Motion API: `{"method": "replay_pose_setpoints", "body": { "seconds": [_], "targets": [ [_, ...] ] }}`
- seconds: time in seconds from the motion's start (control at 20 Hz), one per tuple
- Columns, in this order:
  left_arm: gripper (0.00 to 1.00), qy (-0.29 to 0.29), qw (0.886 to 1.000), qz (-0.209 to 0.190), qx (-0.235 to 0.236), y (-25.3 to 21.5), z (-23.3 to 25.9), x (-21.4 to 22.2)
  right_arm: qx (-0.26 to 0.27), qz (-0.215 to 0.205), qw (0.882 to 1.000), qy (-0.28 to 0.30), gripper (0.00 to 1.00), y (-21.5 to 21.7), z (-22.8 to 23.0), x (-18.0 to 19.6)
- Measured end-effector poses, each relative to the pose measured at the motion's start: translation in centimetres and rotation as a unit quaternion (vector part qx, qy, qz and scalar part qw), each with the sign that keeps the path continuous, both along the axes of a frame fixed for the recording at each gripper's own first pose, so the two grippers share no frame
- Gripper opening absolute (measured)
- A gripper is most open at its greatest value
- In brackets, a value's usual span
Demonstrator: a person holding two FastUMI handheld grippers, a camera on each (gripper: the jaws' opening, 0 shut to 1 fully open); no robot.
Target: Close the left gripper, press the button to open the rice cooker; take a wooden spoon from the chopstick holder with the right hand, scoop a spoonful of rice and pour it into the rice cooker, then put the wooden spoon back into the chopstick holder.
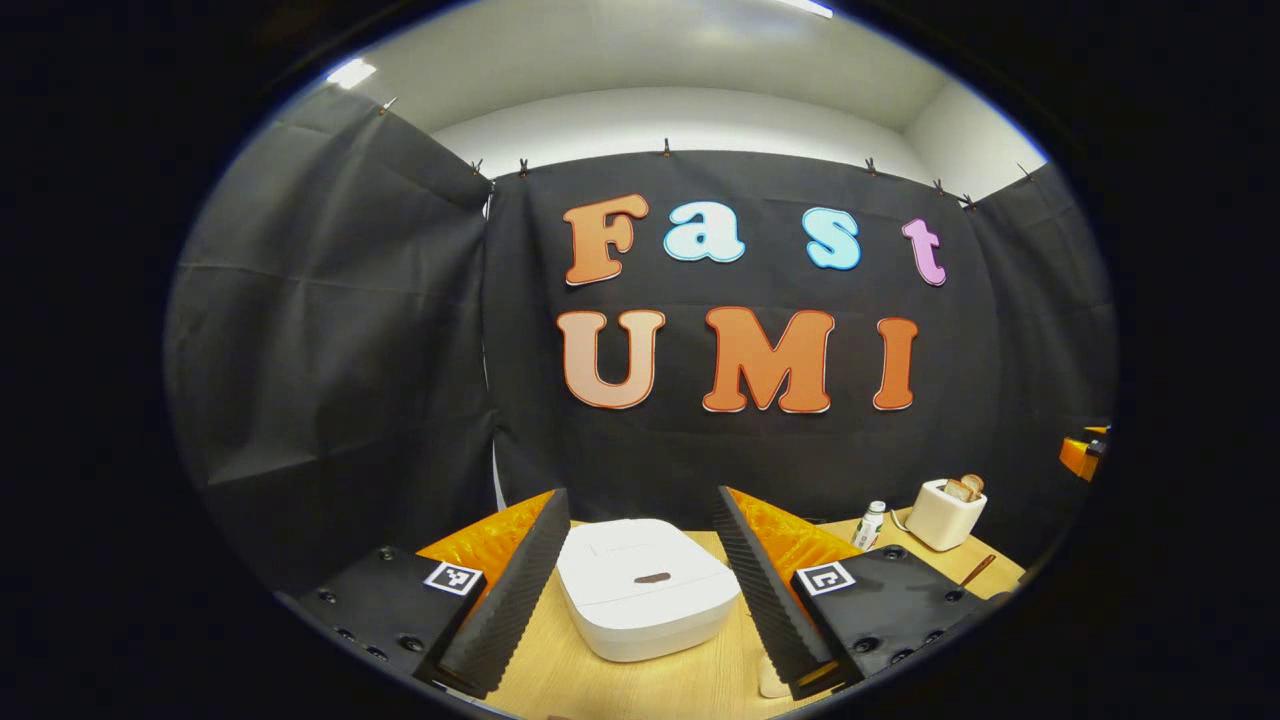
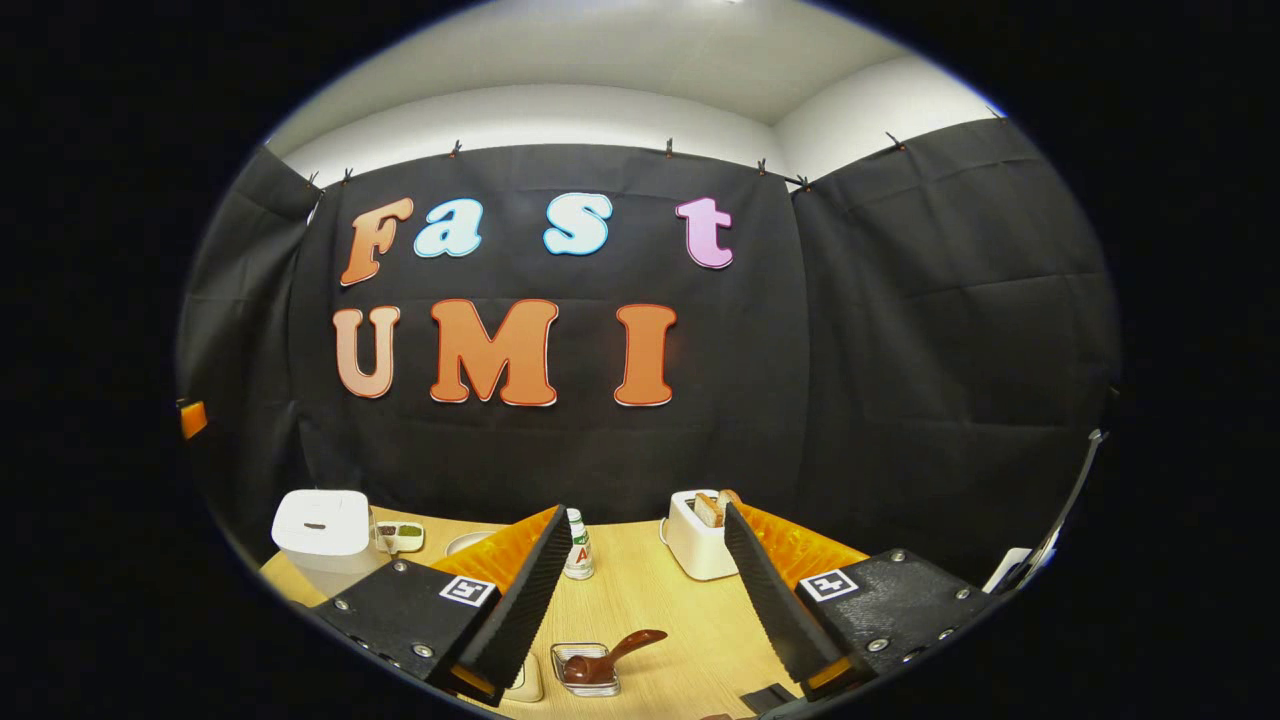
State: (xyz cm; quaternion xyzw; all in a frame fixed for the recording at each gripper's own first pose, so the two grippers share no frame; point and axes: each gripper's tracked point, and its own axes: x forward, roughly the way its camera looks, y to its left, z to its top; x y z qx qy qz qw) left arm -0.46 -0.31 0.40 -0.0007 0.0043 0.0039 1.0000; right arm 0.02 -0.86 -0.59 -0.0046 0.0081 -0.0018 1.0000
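Observation:
The white rice cooker (image 1: 645, 585) sits lid-down on the wooden table (image 1: 620, 680), straight ahead of my left gripper (image 1: 640, 500). A small dark button (image 1: 652, 578) marks its lid. The left gripper is open, its fingers (image 1: 510, 590) standing wide on both sides of the cooker, apart from it. In the right gripper view the cooker (image 2: 322, 525) stands far left. A brown wooden spoon (image 2: 610, 655) rests with its bowl in a small clear holder (image 2: 585, 668) below the open right gripper (image 2: 648, 512), which holds nothing. The spoon's handle (image 1: 975, 572) also shows at the right in the left gripper view.
A white toaster (image 2: 700, 535) with bread stands at the back, a small bottle (image 2: 577, 545) to its left. A little sauce dish (image 2: 400, 535) and a pale bowl (image 2: 470, 542) lie beside the cooker. The toaster (image 1: 945, 512) and bottle (image 1: 870, 525) stand right of the cooker.

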Motion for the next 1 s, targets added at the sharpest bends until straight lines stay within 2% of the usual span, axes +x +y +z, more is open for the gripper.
{"method": "replay_pose_setpoints", "body": {
  "seconds": [0.25, 0.35, 0.45, 0.6, 0.65, 0.7, 0.75, 0.8, 0.9, 1.0],
  "targets": [
    [0.98, -0.006, 1.0, -0.004, 0.007, -0.2, 0.6, -0.2, -0.004, -0.004, 1.0, -0.001, 0.95, -0.3, 0.1, 0.1],
    [0.94, -0.009, 1.0, -0.001, 0.01, -0.2, 0.7, 0.0, -0.004, -0.004, 1.0, -0.002, 0.95, -0.4, 0.1, 0.1],
    [0.71, -0.009, 1.0, 0.0, 0.014, -0.1, 0.7, 0.1, -0.007, -0.007, 1.0, -0.001, 0.95, -0.6, 0.0, 0.2],
    [0.66, -0.004, 1.0, 0.001, 0.008, -0.4, 0.3, 0.6, -0.008, -0.007, 1.0, 0.0, 0.95, -0.6, 0.0, 0.3],
    [0.48, -0.005, 1.0, 0.013, 0.011, 0.3, 0.6, 0.1, -0.008, -0.005, 1.0, 0.0, 0.95, -0.4, -0.1, 0.3],
    [0.3, -0.004, 1.0, 0.004, 0.009, -0.1, 0.7, 0.4, -0.01, -0.005, 1.0, 0.0, 0.95, -0.4, -0.1, 0.4],
    [0.37, -0.003, 1.0, -0.002, 0.007, -0.4, 0.7, 0.6, -0.012, -0.006, 1.0, 0.001, 0.95, -0.4, -0.2, 0.4],
    [0.3, 0.0, 1.0, -0.009, 0.006, -0.5, 0.6, 0.4, -0.015, -0.006, 1.0, 0.002, 0.95, -0.4, -0.2, 0.5],
    [0.29, -0.001, 1.0, -0.009, 0.015, -0.3, 0.5, 0.5, -0.016, -0.012, 1.0, -0.001, 0.95, -0.5, -0.1, 0.5],
    [0.29, -0.009, 0.999, 0.016, 0.027, 0.0, 0.6, 0.9, -0.012, -0.013, 1.0, -0.003, 0.95, -0.5, 0.0, 0.7]
  ]
}}
